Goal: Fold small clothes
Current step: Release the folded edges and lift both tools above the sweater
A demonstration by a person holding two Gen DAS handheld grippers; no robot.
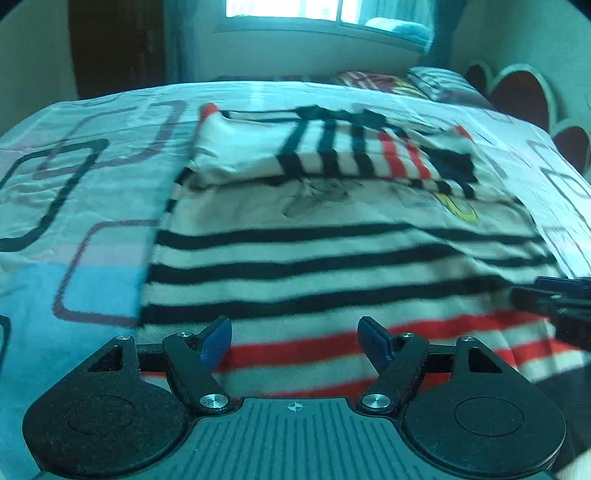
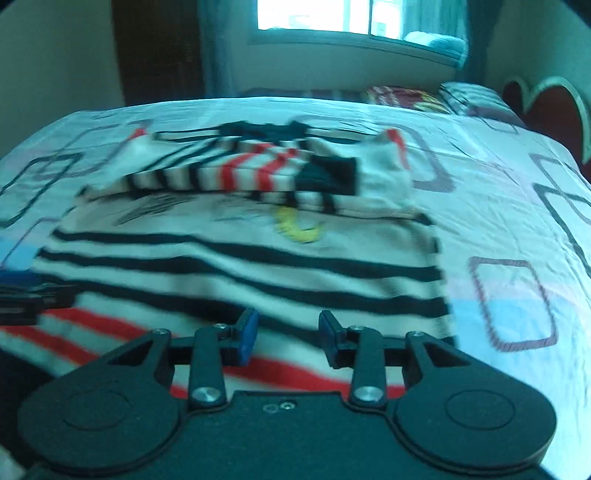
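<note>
Nearest the left wrist camera, the left gripper [image 1: 295,341] hovers with its blue-padded fingers [image 1: 218,341] spread wide apart and nothing between them, just over the red-striped hem of a small striped shirt [image 1: 332,251]. That shirt lies flat on a bed [image 1: 74,184] with a sheet patterned in rounded squares; its sleeves are folded across the chest, partly covering a printed graphic. From the right wrist camera, the right gripper [image 2: 286,336] is likewise parted and empty above the same hem, near the shirt's right edge. Pillows [image 2: 436,98] sit at the far end beside a heart-shaped headboard [image 2: 546,107], below a window [image 2: 343,16].
</note>
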